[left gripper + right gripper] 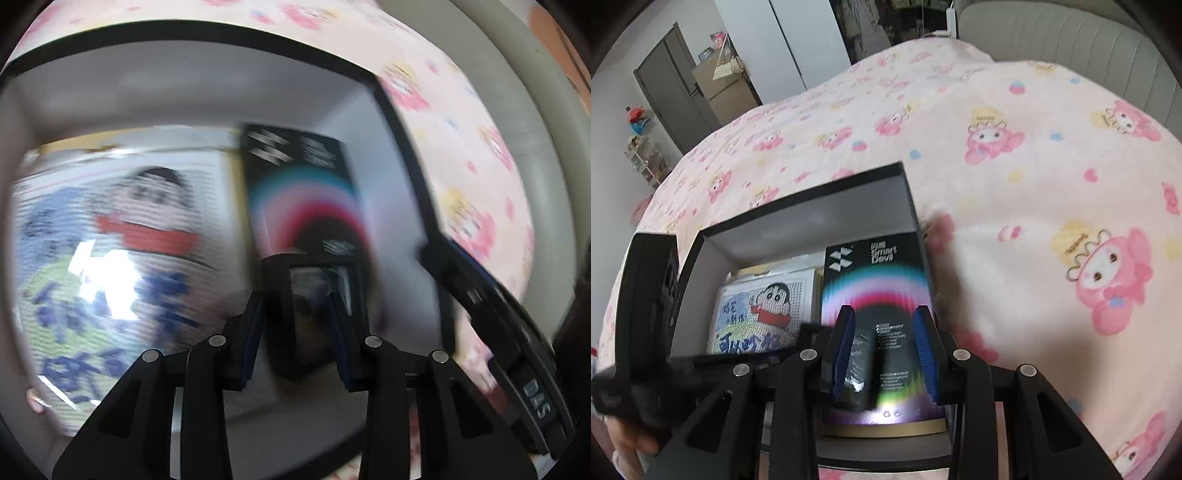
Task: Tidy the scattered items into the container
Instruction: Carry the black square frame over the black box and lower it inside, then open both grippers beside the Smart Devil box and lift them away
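The left claw [297, 321] hangs inside the box [207, 85], its fingers narrow around a small dark object [306, 291]; blur hides whether the pads press on it. The right claw [884, 354] hovers over the box's near right part, its blue pads [925, 354] set moderately apart with a small dark wrapped item [858, 365] between them, against the left pad; I cannot tell whether it is gripped.

Below the right claw a black packet with rainbow arcs [877, 280] lies along the box's right wall. Left of it a cartoon-print bead kit [764, 314] lies flat on the box floor, reaching toward the far wall.

The box itself, black-rimmed and grey inside, sits on a bed with a pink cartoon-print blanket [1015, 177]. Beyond the bed's far edge stands a padded headboard [1071, 40], and at the far left a grey door [670, 85].
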`<state>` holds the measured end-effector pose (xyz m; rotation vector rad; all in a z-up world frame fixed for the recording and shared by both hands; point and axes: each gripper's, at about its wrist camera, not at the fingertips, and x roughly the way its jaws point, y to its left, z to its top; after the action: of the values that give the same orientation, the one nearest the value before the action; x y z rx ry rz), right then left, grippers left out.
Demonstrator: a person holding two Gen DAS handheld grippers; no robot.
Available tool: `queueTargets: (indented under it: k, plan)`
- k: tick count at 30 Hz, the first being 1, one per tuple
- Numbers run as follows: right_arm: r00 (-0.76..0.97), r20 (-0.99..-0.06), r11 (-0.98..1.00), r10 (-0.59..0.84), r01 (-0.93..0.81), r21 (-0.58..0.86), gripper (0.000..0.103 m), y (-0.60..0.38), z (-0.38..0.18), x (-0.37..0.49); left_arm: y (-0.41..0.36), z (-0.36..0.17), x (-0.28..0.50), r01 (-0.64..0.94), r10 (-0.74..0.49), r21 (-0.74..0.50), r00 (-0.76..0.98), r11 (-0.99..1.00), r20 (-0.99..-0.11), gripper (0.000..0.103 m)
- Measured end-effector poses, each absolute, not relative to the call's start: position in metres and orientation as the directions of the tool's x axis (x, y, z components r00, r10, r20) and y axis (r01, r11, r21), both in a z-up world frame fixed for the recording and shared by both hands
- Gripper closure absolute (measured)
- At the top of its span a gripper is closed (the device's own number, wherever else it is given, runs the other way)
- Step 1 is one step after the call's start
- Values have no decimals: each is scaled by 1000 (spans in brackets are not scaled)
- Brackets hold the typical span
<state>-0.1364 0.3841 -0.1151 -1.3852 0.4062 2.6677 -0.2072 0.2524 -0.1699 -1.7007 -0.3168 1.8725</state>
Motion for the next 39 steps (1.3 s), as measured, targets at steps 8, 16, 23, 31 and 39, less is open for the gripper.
queueTargets:
  k: [8,16,23,31,39]
  plan:
    - [-569,-822,-966,17,-221,134,74,381,-115,-135,254,-164,-207,-222,491,-469,-52,-855,-870,69]
    - [-614,-785,-956,79,-269,114,74,388,-102,-124,271,-163,-197,-243,554,-532,-28,-811,-832,72]
    - [-632,-770,-923,91,-343,173,74,411,-98,-119,290,-164,-191,-274,583,-566,26,-777,-812,55]
    - [-642,-762,-943,88,-299,143,74,398,-96,-121,271,-152,-181,-255,595,-568,-39,-783,-803,56]
    - [-644,-764,-931,43,-303,203,74,406,-96,-118,281,-162,-180,-232,582,-576,53,-783,-812,58]
